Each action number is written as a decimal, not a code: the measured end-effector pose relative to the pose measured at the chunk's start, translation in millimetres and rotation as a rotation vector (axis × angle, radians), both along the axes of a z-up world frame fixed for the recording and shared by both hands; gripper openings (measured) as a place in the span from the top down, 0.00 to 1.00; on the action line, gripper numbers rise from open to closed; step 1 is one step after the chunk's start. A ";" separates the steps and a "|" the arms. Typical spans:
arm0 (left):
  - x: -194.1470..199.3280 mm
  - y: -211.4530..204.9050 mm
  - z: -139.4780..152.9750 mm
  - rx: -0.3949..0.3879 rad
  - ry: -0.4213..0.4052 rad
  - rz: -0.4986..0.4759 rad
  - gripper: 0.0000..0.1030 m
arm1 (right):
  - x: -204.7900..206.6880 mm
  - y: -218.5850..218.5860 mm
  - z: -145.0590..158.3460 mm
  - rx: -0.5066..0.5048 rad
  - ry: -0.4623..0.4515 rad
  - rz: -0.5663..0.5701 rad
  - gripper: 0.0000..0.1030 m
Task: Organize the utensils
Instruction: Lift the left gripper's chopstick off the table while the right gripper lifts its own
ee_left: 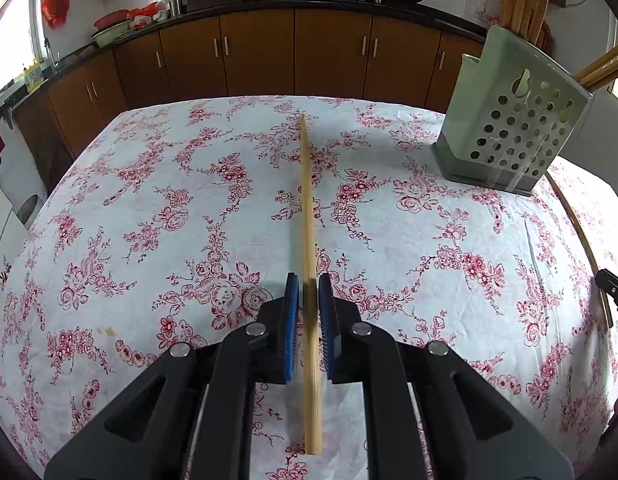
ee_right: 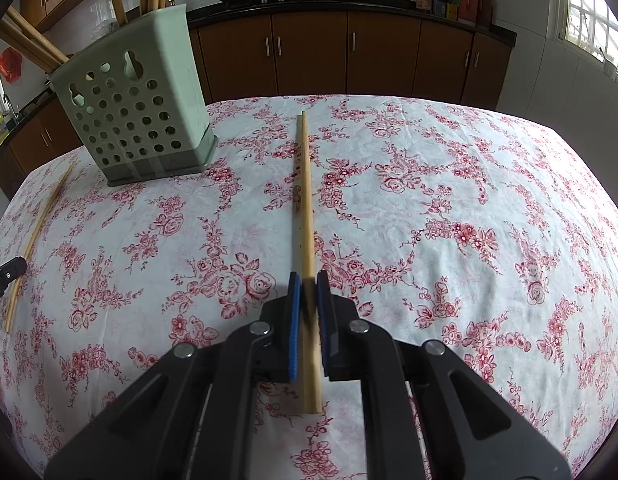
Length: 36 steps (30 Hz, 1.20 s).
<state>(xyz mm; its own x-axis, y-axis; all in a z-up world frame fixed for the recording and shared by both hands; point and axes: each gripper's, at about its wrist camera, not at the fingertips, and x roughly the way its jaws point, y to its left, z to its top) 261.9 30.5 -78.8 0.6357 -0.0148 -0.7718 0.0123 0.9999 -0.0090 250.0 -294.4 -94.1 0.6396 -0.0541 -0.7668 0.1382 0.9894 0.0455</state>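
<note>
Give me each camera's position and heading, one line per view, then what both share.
Left wrist: on the left tool, facing across the floral table toward the cabinets; it clamps the left chopstick, holder at right.
Right wrist: on the right tool, same heading; it clamps the right chopstick, holder at left.
Shared: table, holder, cabinets; each catches the other tool at its edge.

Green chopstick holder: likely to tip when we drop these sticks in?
Possibly. The green holder is tall on a narrow base, and the chopsticks already in it lean out to one side. Perforated plastic walls suggest it's light, so a sideways nudge may slide or tip it on the tablecloth.
</note>
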 end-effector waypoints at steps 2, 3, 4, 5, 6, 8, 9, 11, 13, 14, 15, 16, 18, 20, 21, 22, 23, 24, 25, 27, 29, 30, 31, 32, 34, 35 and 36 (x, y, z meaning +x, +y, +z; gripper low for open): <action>0.1 -0.1 0.0 -0.001 0.000 0.000 0.89 | -0.1 -0.2 0.1 0.000 0.000 0.000 0.90; 0.2 -0.4 0.0 -0.001 0.000 0.000 0.89 | 0.0 -0.1 -0.1 0.000 0.000 0.000 0.90; 0.1 -0.1 0.1 0.000 0.000 0.000 0.89 | -0.1 -0.1 0.0 0.000 0.000 0.000 0.90; 0.2 -0.3 0.1 0.000 0.000 0.000 0.89 | -0.1 -0.2 0.0 0.000 0.000 0.000 0.90; 0.3 -0.3 0.1 0.001 0.000 0.000 0.89 | 0.0 -0.1 -0.2 0.000 0.000 0.000 0.90; 0.3 0.1 0.2 0.001 0.000 0.000 0.89 | -0.1 -0.3 0.0 -0.001 0.000 0.000 0.90; 0.4 -0.2 0.2 0.002 0.000 0.000 0.89 | -0.1 -0.4 -0.1 0.000 0.000 0.000 0.90; 0.0 -0.6 0.3 0.002 0.000 0.000 0.89 | -0.1 -0.4 -0.2 0.000 0.000 0.000 0.90; 0.0 -0.4 0.3 0.002 0.000 0.000 0.89 | -0.2 -0.4 -0.1 0.000 0.000 0.000 0.90; 0.0 -0.5 0.4 0.003 0.000 0.000 0.89 | -0.1 -0.5 -0.3 0.000 0.000 0.000 0.90; -0.2 -0.9 0.4 0.004 0.000 0.001 0.89 | -0.3 -1.0 0.0 0.002 0.000 0.000 0.90; -1.0 -1.0 0.5 0.007 0.000 0.002 0.89 | -0.2 -0.5 -0.1 0.002 0.000 0.000 0.90; -3.6 -2.9 0.5 0.021 0.001 0.005 0.88 | 0.1 0.0 0.0 -0.001 0.000 0.000 0.90; -6.4 -4.0 0.2 0.025 0.002 0.010 0.87 | -0.6 0.5 0.4 -0.005 0.000 0.000 0.90; -7.6 -4.3 0.2 0.025 0.002 0.012 0.87 | -0.6 1.0 0.4 -0.006 0.001 0.001 0.90; -8.5 -3.9 0.4 0.025 0.002 0.014 0.87 | -1.1 1.4 0.5 -0.007 0.001 0.001 0.90; -9.4 -3.9 0.5 0.025 0.002 0.016 0.87 | -1.8 1.8 0.6 -0.006 0.000 0.002 0.90; -10.0 -3.6 0.7 0.026 0.002 0.017 0.87 | -2.9 1.7 0.5 -0.004 0.000 0.003 0.90; -10.4 -4.1 0.8 0.028 0.002 0.019 0.87 | -3.8 1.8 0.7 -0.003 0.000 0.004 0.90; -11.6 -4.8 0.9 0.035 0.003 0.025 0.87 | -5.1 2.3 0.8 -0.001 0.000 0.005 0.90; -12.9 -5.0 1.0 0.037 0.003 0.030 0.86 | -7.1 2.9 0.7 0.002 -0.001 0.007 0.90; -13.3 -4.8 1.0 0.037 0.003 0.032 0.86 | -7.5 3.1 0.6 0.003 -0.001 0.007 0.90; -13.2 -4.9 1.2 0.037 0.003 0.035 0.86 | -7.9 3.7 0.8 0.004 -0.001 0.007 0.90; -14.4 -4.3 1.3 0.037 0.003 0.036 0.86 | -8.1 3.9 0.9 0.004 -0.001 0.007 0.90; -14.7 -4.5 1.5 0.039 0.003 0.038 0.86 | -7.8 3.9 1.0 0.004 0.000 0.007 0.90; -14.8 -4.5 1.6 0.041 0.003 0.039 0.86 | -8.4 3.9 1.0 0.003 0.000 0.007 0.90; -14.6 -4.8 1.7 0.043 0.003 0.039 0.86 | -8.4 4.2 1.0 0.003 0.000 0.007 0.90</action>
<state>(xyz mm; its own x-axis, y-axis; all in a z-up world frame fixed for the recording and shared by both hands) 247.3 25.7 -77.1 0.6325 0.0432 -0.7733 -0.0271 0.9991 0.0336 241.6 -290.2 -93.1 0.6402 -0.0470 -0.7667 0.1313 0.9901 0.0490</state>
